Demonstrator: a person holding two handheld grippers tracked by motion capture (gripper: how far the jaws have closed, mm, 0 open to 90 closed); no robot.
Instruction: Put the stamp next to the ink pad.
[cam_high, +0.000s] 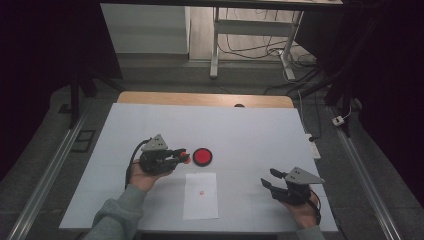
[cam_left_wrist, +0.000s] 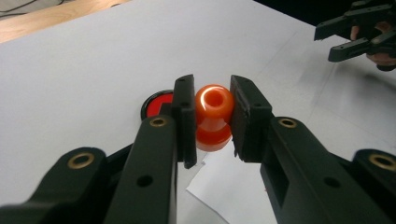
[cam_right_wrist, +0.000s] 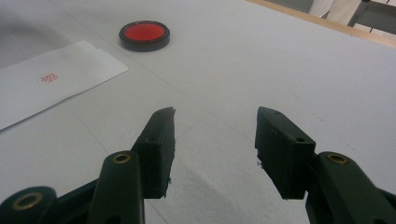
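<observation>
- The left gripper (cam_left_wrist: 213, 119) is clamped on an orange stamp (cam_left_wrist: 214, 116) — both pads press its glossy, waisted body from either side, and the stamp's round top with a hollow in it faces the camera in the left gripper view.
- In the high view this gripper (cam_high: 183, 156) is held by the person's left hand (cam_high: 141, 177) above the white table cover (cam_high: 250, 130), its tips pointing toward the right of the picture, with the stamp (cam_high: 186, 159) a small orange spot at the tips.
- Just beyond the tips lies a round ink pad (cam_high: 202, 156), black-rimmed with a red face; in the left gripper view it (cam_left_wrist: 156, 104) sits behind the left jaw, partly hidden by it, and the stamp is close beside it but whether it touches cannot be told.
- Nearer the person lies a white paper sheet (cam_high: 200, 196), flat on the cover, just below the ink pad in the high view.
- The paper carries a small red stamped mark (cam_right_wrist: 48, 78) — too small and blurred to read; no other writing or brand can be made out.
- The right gripper (cam_right_wrist: 215, 140) has its jaws apart with nothing between them, hovering over bare cover.
- In the high view it (cam_high: 267, 179) is at the right of the table in the right hand (cam_high: 302, 210), well apart from the stamp, the ink pad and the paper.
</observation>
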